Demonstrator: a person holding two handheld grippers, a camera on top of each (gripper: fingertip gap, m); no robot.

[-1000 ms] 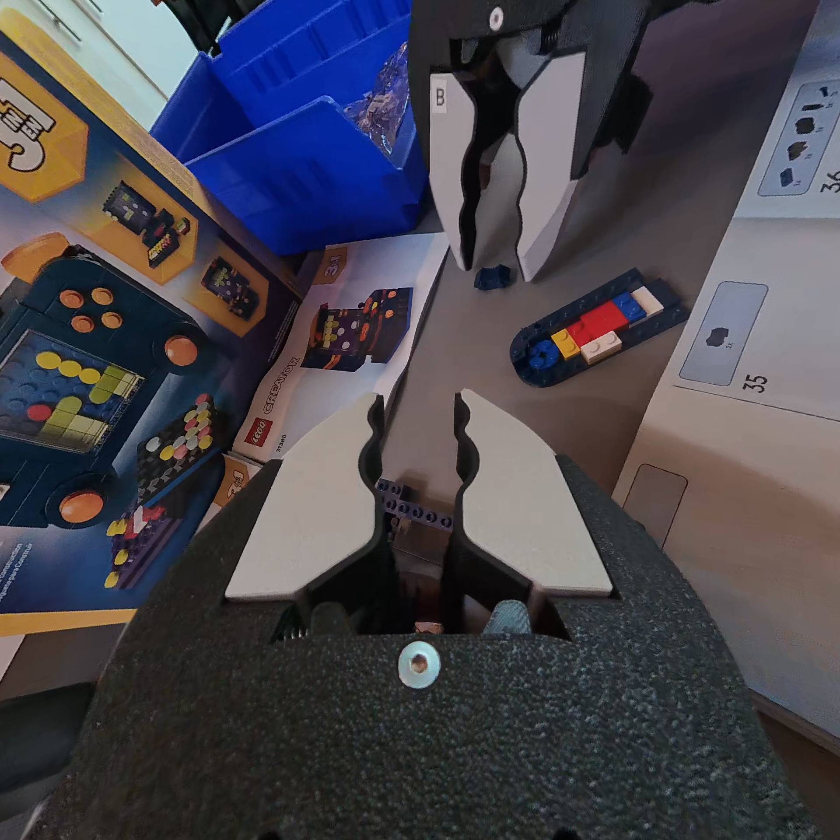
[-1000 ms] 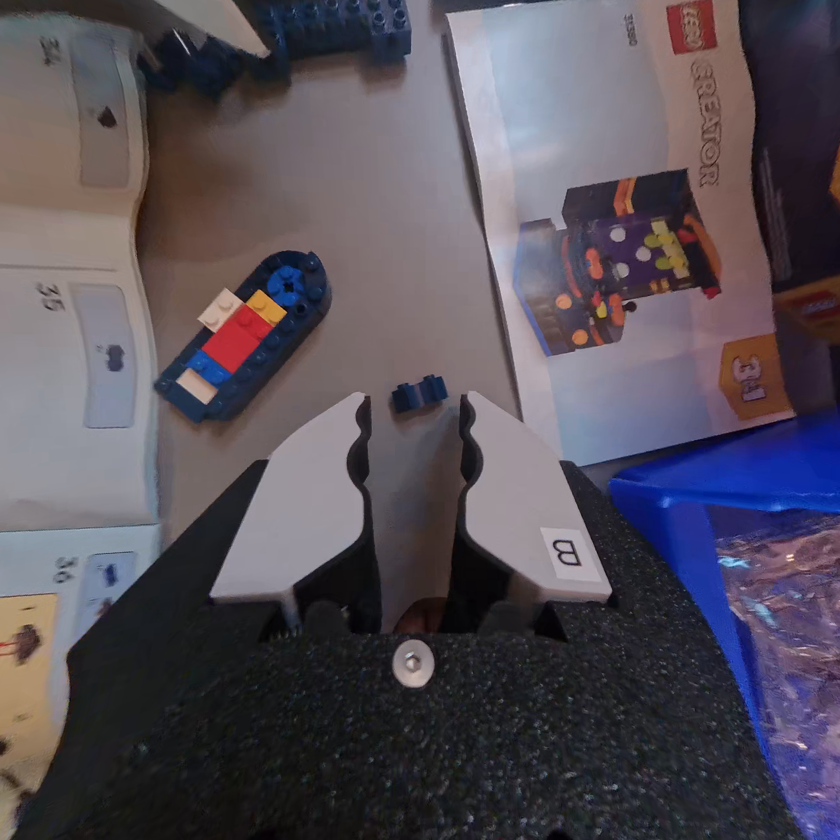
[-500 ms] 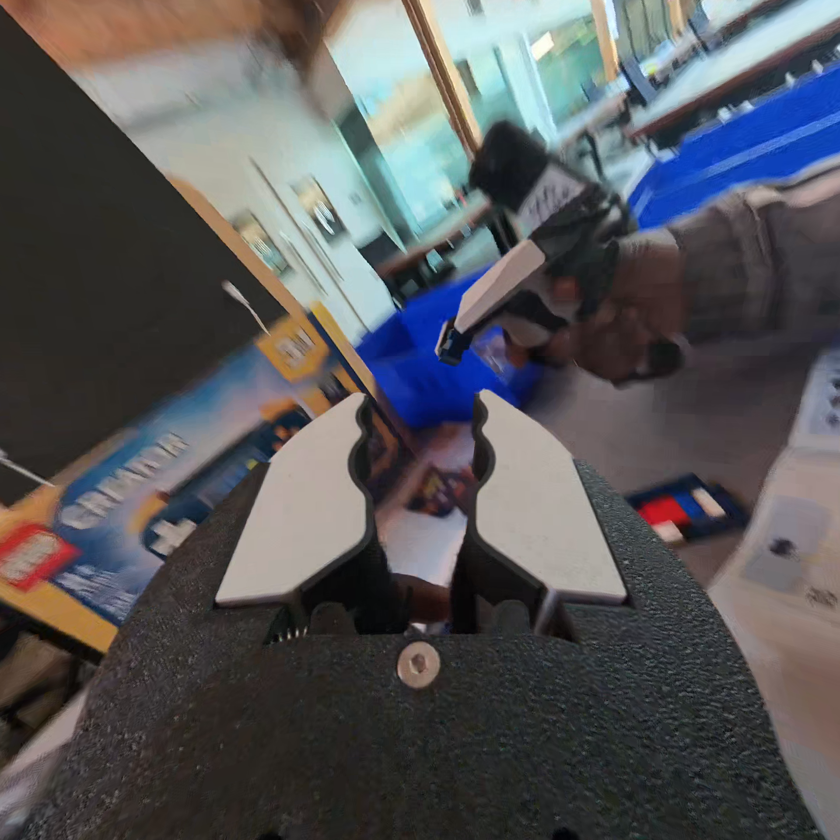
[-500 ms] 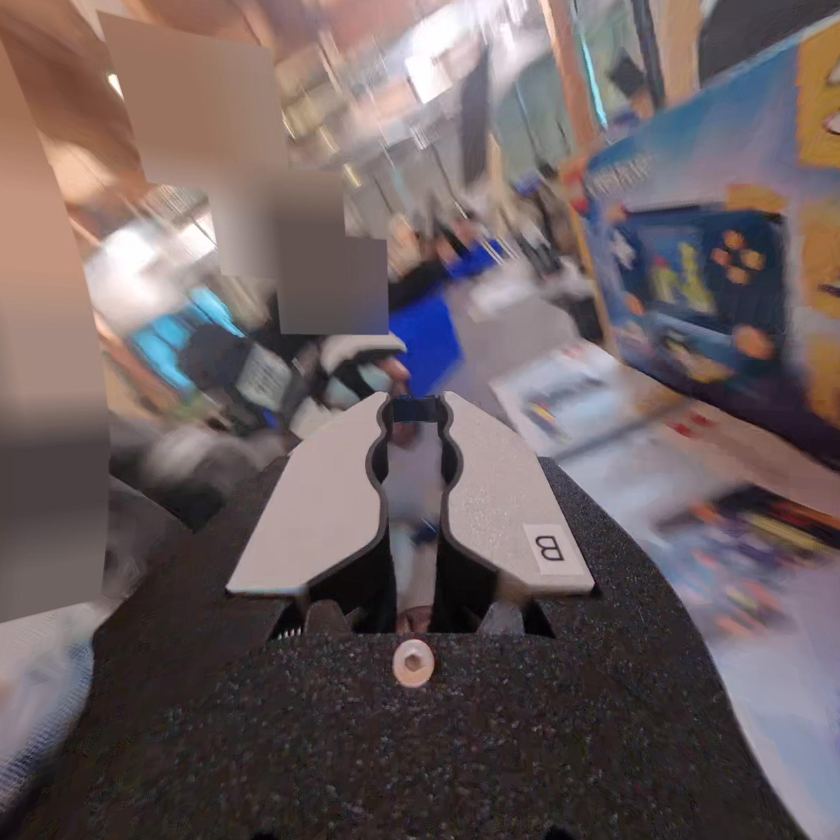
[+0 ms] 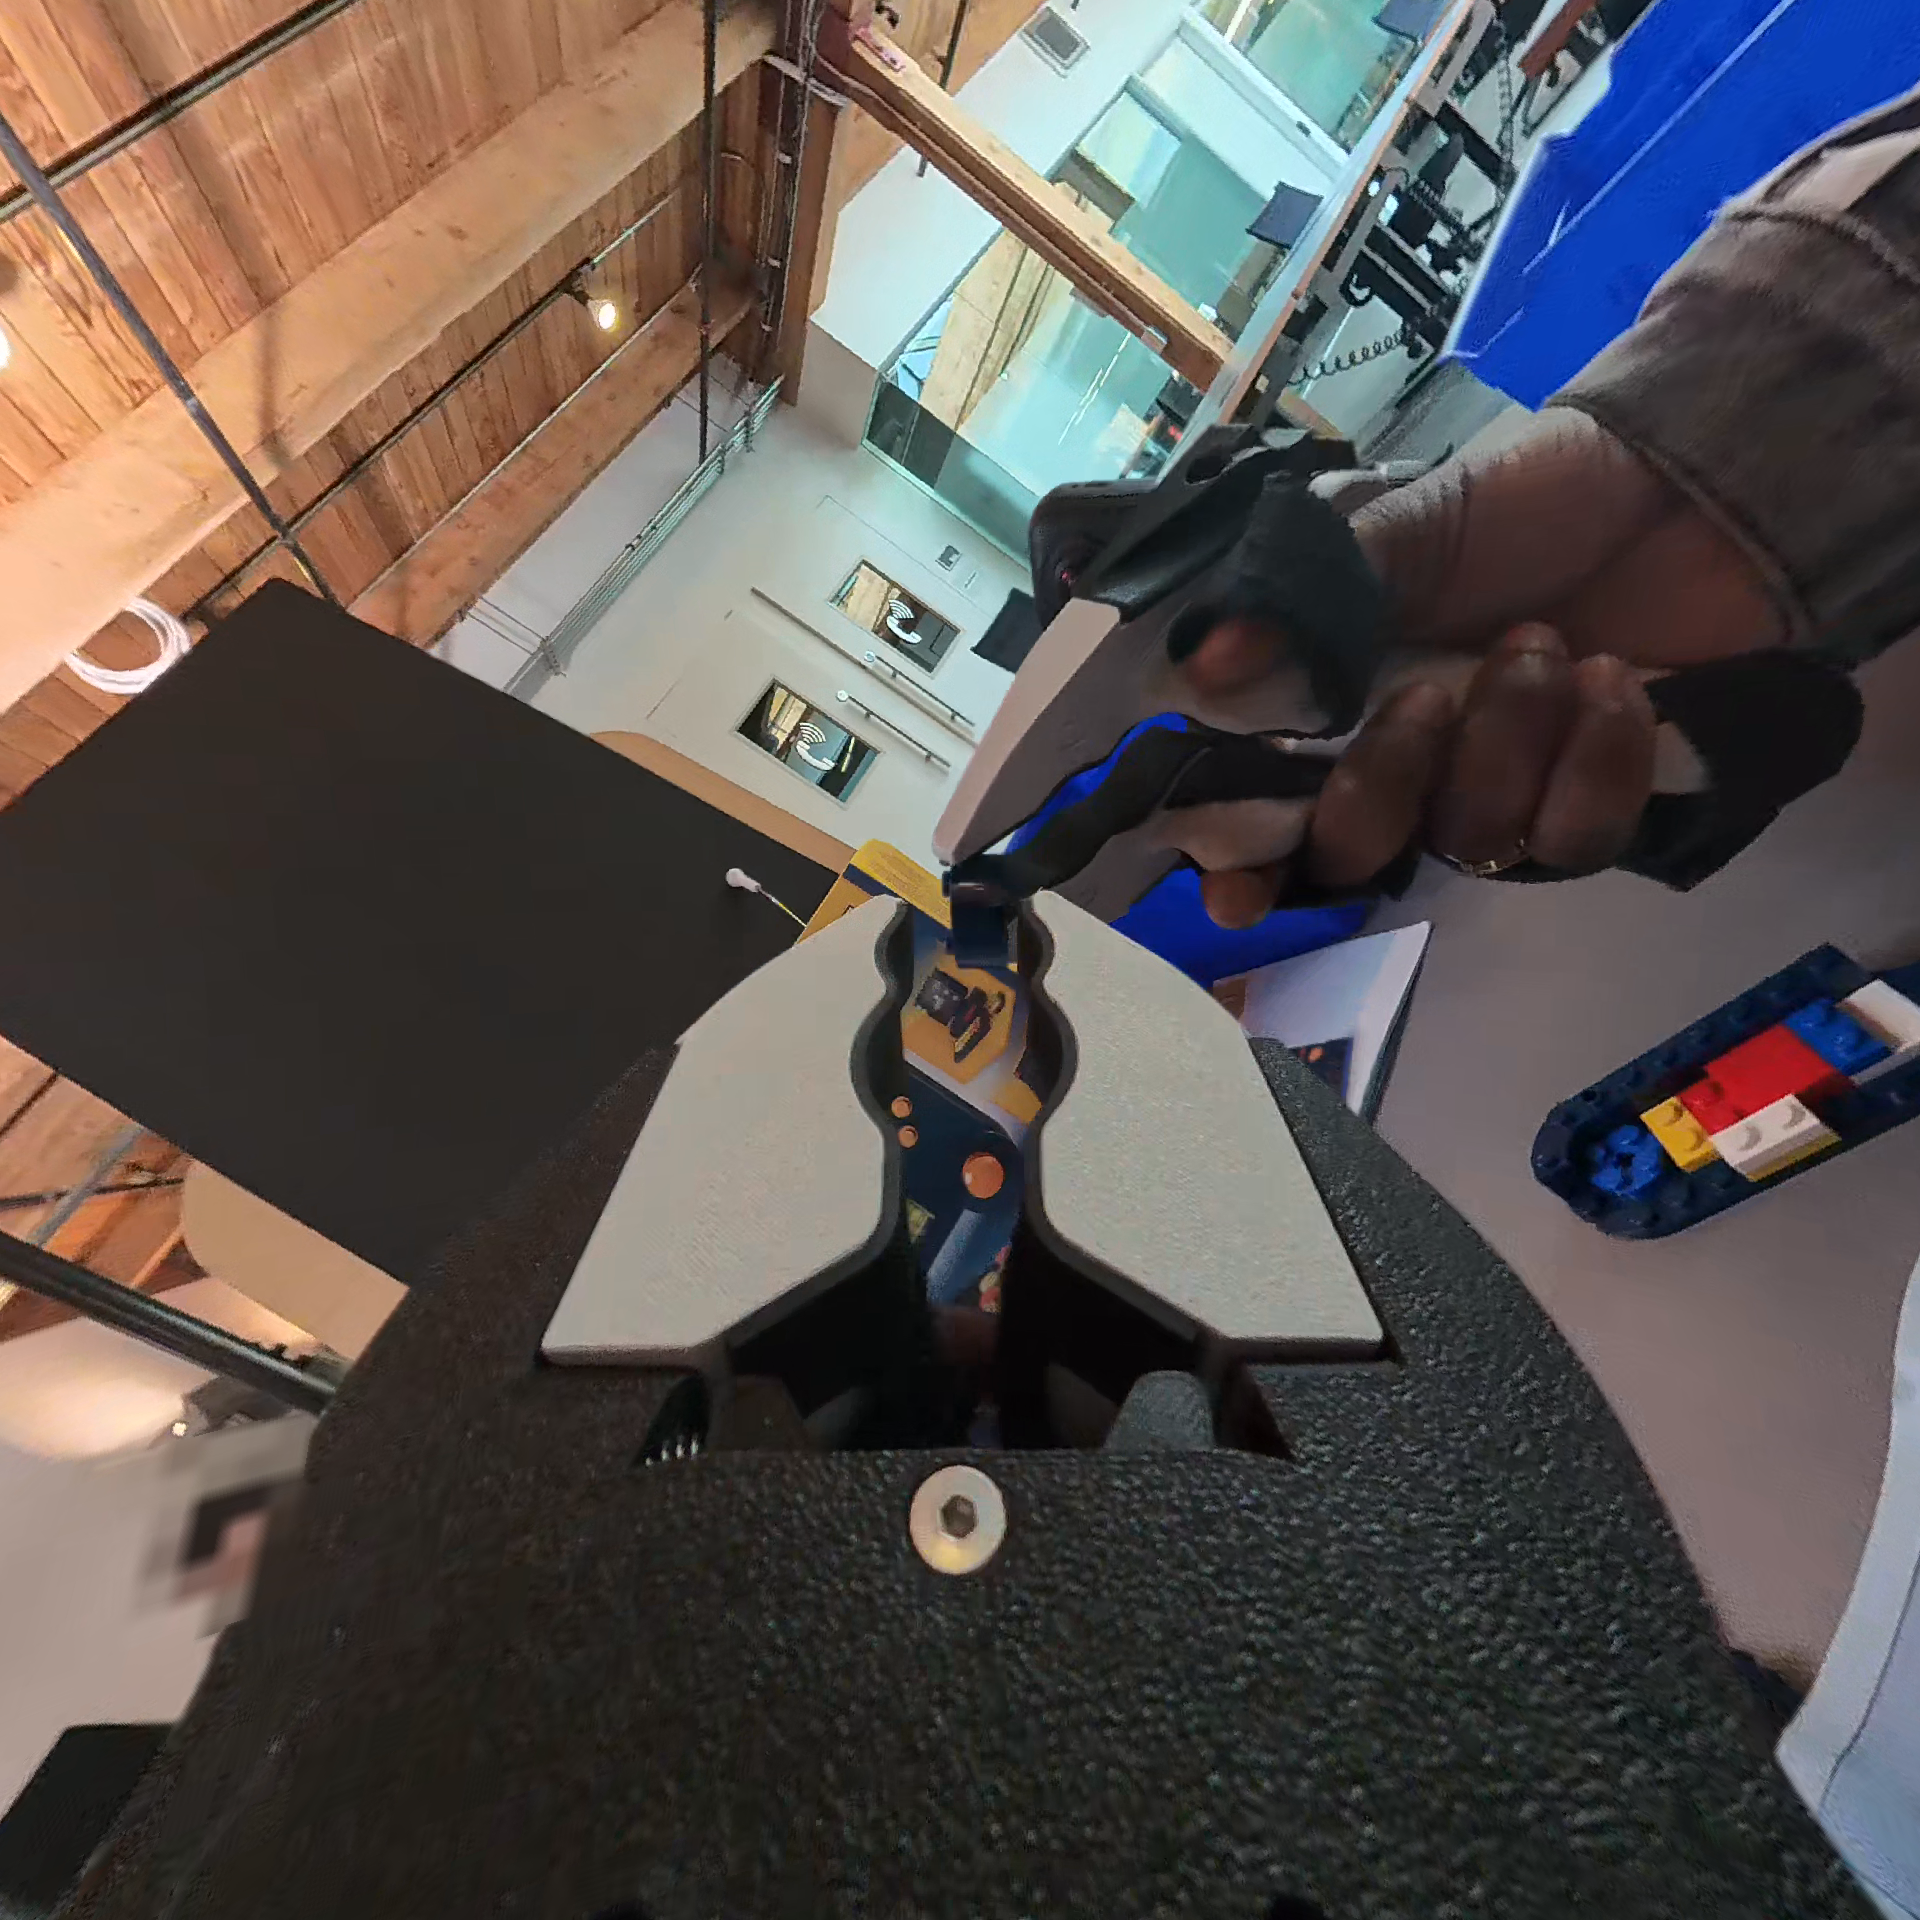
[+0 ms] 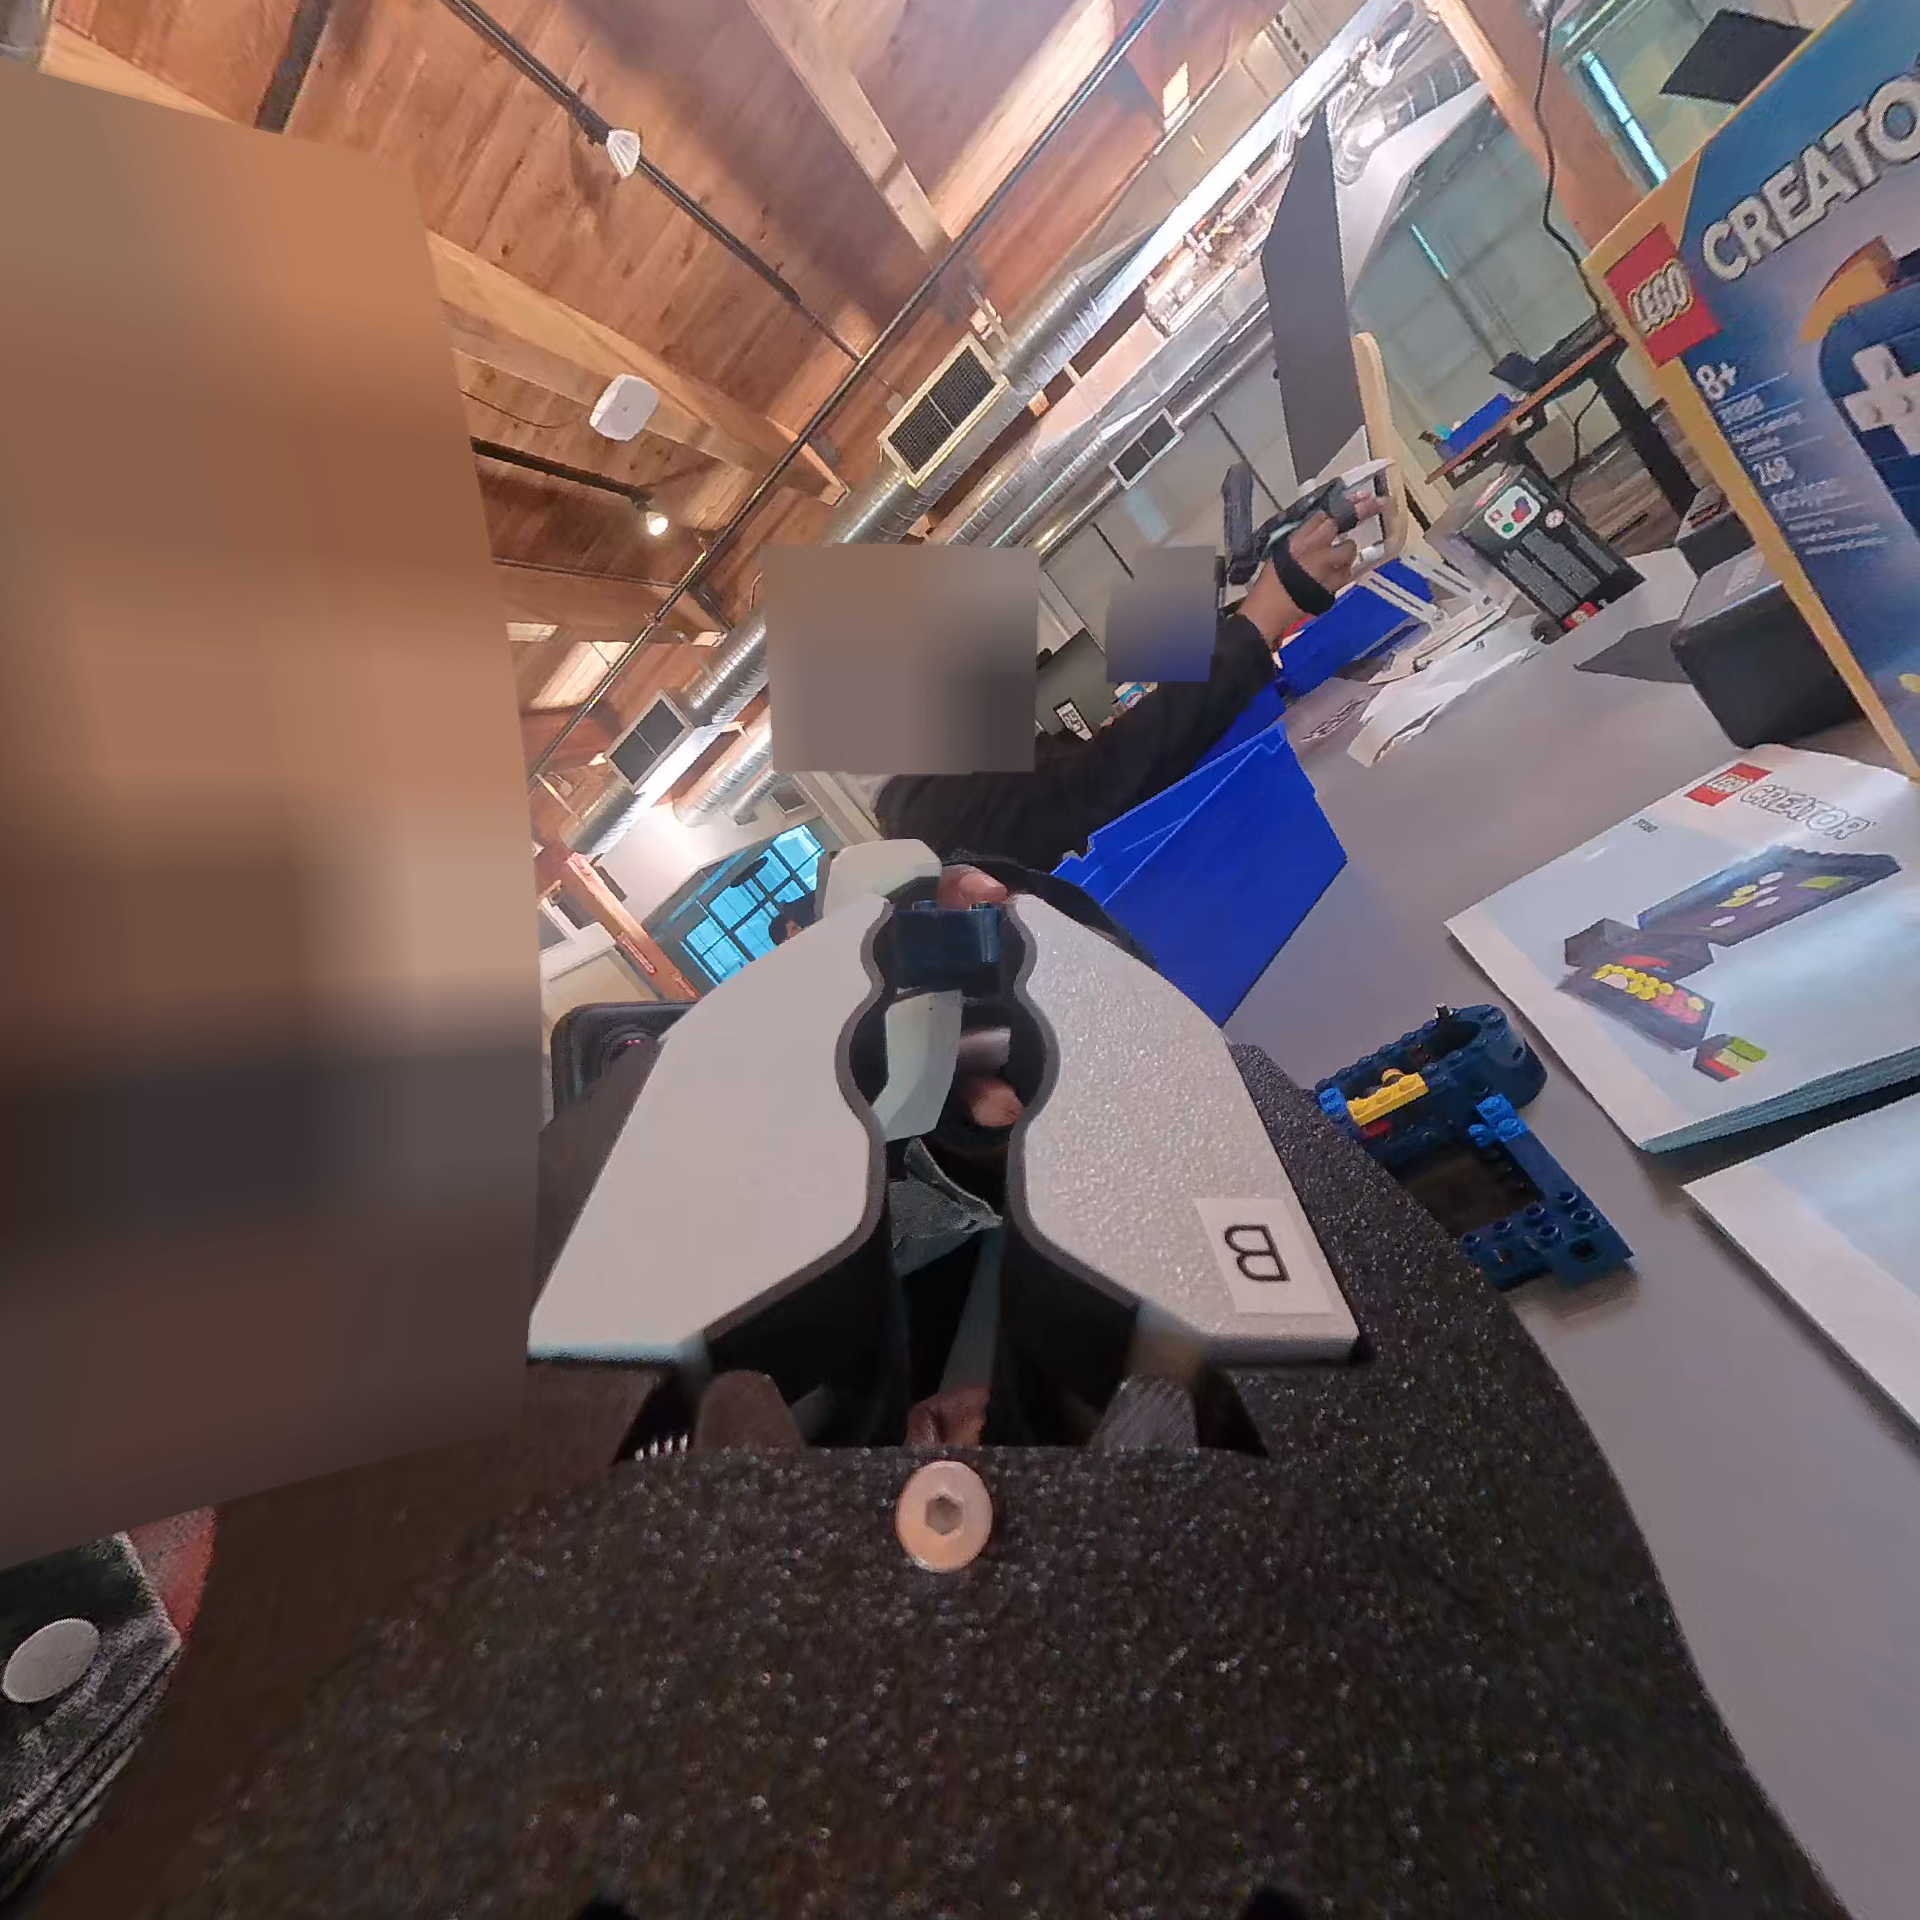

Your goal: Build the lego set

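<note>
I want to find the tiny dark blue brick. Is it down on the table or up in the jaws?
Up in the jaws. The right gripper pinches the dark blue brick at its tips, above the grey table.

The right tool holds a small brick above the worktop, meeting the left tool. A brick frame lies right, a booklet beyond, bins behind, a box rightmost.
</note>
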